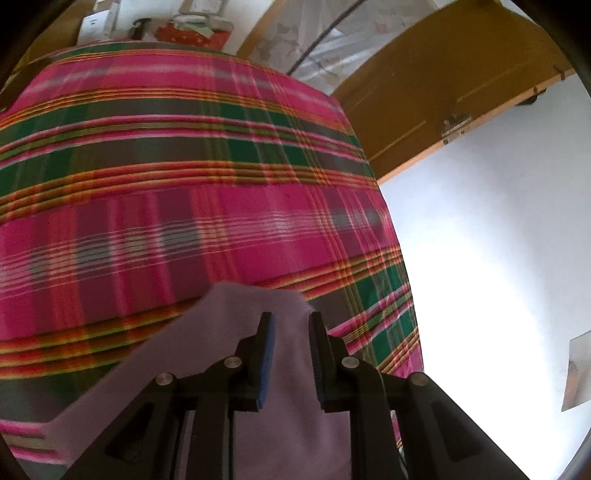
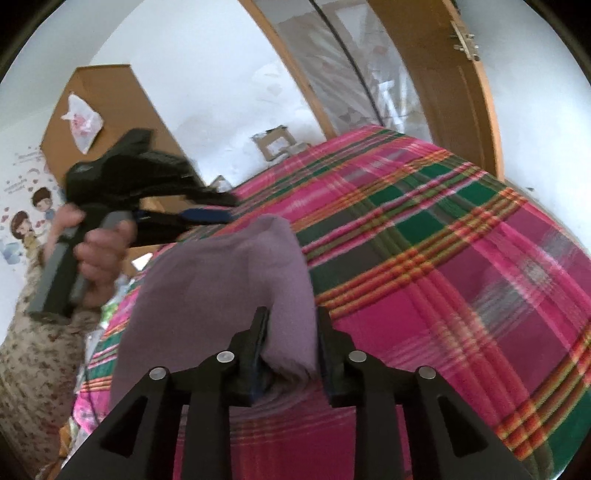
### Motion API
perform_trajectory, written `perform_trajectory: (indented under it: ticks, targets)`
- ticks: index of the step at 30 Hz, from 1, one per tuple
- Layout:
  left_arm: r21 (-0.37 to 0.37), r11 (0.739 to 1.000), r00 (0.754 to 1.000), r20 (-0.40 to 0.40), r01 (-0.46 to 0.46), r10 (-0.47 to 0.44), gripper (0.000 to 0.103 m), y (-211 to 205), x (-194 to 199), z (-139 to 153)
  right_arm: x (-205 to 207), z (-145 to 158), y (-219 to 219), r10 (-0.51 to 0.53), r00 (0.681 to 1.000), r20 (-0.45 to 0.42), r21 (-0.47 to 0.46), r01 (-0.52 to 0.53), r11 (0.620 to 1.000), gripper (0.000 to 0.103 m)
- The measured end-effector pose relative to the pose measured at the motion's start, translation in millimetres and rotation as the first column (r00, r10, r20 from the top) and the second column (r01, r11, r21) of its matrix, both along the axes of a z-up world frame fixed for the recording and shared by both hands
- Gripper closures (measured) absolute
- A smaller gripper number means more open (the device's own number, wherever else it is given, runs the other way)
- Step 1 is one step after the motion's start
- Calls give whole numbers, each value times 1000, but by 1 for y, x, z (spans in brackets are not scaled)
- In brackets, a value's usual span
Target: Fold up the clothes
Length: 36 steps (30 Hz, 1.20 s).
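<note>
A lilac cloth (image 1: 236,310) lies bunched on the pink and green plaid bedsheet (image 1: 184,184). In the left wrist view the left gripper (image 1: 291,317) hovers over one end of it. Its blue-padded fingers stand apart, with the cloth showing flat in the gap. In the right wrist view the right gripper (image 2: 291,314) straddles the near edge of the cloth (image 2: 221,288), jaws apart and not pinching it. Farther left a hand (image 2: 99,254) holds the left gripper (image 2: 231,210), whose tips sit at the cloth's far corner.
The plaid bedsheet (image 2: 443,277) covers the whole bed. A wooden door (image 1: 443,92) and white wall lie to the right. A brown cabinet (image 2: 110,96) with a plastic bag (image 2: 81,122) stands at the back left. Clutter (image 1: 192,29) sits beyond the bed's far end.
</note>
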<state>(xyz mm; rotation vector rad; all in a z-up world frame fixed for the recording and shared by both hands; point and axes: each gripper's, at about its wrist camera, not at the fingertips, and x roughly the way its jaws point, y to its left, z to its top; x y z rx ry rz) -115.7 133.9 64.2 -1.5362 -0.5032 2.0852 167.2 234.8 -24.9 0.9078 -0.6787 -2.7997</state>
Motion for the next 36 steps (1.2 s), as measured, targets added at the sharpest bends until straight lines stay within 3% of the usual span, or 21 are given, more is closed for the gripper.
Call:
perform_trajectory:
  ticks: [7, 14, 18, 21, 27, 31, 36]
  targets:
    - [12, 997, 996, -54, -75, 75, 85, -62, 29, 9, 3, -5, 17, -64, 997, 43, 32, 62, 998, 77]
    - [61, 980, 979, -63, -190, 194, 82, -123, 69, -3, -12, 18, 6, 2, 1000, -10, 120, -1, 993, 77]
    - [84, 974, 974, -60, -211, 216, 81, -134, 85, -12, -25, 27, -16, 142, 989, -33, 184, -134, 974, 77]
    - [62, 977, 974, -94, -203, 208, 80, -133, 90, -13, -31, 19, -37, 217, 976, 12, 235, -214, 948, 76]
    - [34, 977, 972, -95, -212, 214, 80, -129, 79, -21, -18, 3, -35, 192, 981, 31, 239, -194, 951, 74]
    - [-3, 966, 959, -119, -259, 257, 80, -134, 68, -26, -7, -1, -28, 175, 984, 39, 222, -179, 958, 69]
    - [32, 958, 957, -46, -284, 286, 80, -143, 52, -46, 3, 1, -27, 147, 988, 44, 220, -153, 963, 68]
